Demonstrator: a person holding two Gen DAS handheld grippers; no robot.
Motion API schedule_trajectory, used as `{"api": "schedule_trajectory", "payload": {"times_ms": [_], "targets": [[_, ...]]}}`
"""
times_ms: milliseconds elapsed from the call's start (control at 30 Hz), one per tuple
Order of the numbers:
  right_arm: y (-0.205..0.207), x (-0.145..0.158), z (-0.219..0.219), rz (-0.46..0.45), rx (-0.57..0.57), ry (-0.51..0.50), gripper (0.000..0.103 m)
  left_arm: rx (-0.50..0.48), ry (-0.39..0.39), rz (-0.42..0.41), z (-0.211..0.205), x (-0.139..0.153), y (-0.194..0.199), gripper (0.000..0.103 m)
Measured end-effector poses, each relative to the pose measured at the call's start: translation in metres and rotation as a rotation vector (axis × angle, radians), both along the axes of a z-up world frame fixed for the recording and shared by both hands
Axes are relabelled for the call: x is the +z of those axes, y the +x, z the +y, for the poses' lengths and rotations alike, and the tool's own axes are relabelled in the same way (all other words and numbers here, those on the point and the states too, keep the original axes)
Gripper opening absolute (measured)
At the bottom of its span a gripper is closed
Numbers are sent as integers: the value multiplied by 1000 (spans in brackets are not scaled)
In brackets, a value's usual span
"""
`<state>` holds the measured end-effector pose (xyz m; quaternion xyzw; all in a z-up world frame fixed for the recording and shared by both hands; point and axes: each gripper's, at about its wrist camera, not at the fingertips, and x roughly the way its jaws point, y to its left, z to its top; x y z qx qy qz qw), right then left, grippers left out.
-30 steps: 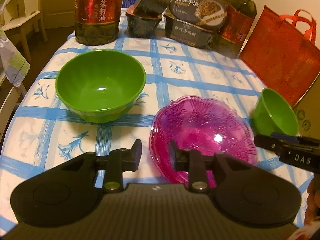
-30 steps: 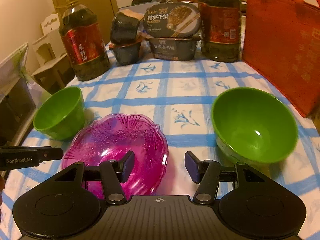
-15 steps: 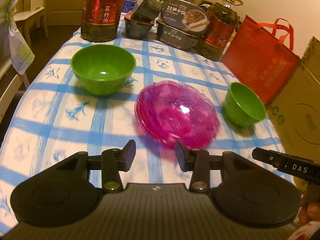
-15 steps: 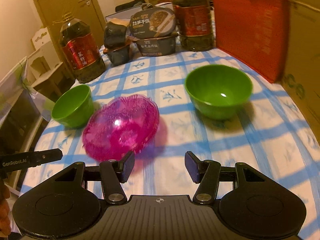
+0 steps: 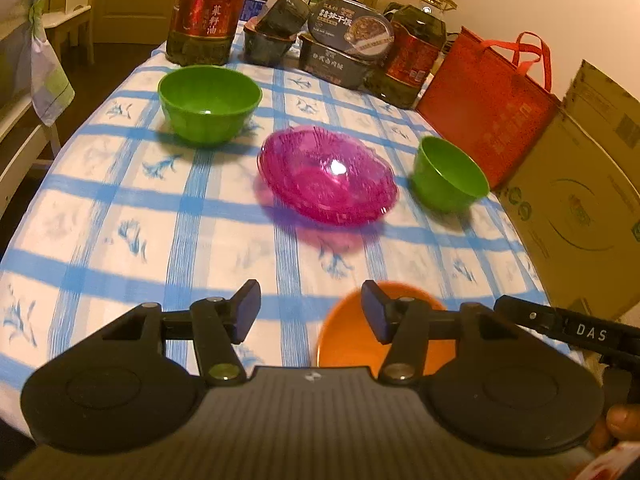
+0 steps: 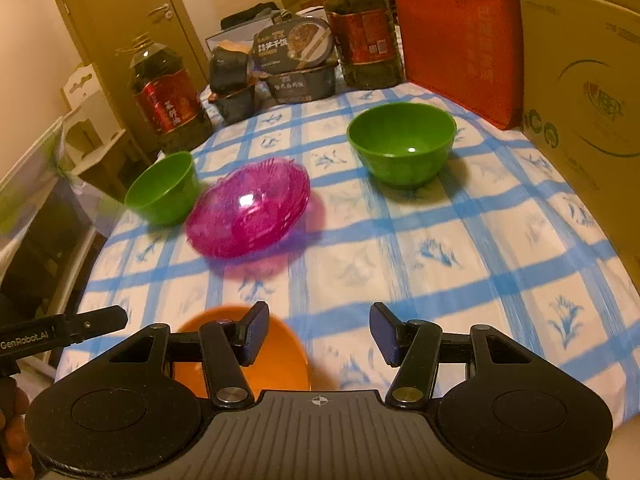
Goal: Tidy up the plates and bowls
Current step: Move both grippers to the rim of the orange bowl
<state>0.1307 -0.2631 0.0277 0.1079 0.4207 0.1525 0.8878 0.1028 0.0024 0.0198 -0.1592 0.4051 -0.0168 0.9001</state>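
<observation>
both tools (image 5: 310, 312) backed off; orange bowl (image 5: 352, 340) appeared

Matte black left gripper (image 5: 310, 312), ribbed grey centre plate, round side housings, silver pivot screws, dark blue pads (image 5: 372, 310). Right gripper (image 6: 318, 334) looks identical, with a small crosshair mark mid-plate. White lettering "DAS" marks one handle, "GenRobot.AI" the other.

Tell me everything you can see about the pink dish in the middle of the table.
The pink dish is a shallow, see-through magenta bowl, plastic by its look, with a moulded ribbed pattern and a scalloped rim. It sits upright and empty on the blue-checked tablecloth, casting a purple shadow. It lies between the large green bowl and the small green bowl, clear of the large one. No tongs touch it.
</observation>
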Motion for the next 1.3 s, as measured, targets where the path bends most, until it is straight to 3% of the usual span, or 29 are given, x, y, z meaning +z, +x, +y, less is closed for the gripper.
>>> {"api": "schedule_trajectory", "payload": {"times_ms": [633,1300], "targets": [[-49,-15,-12,68,-12,-39,60,-35,-7,20,-20,-5,-41,59],[-51,-22,-20,94,-33,-34,61,-47,-2,32,-25,-11,-41,60]]}}
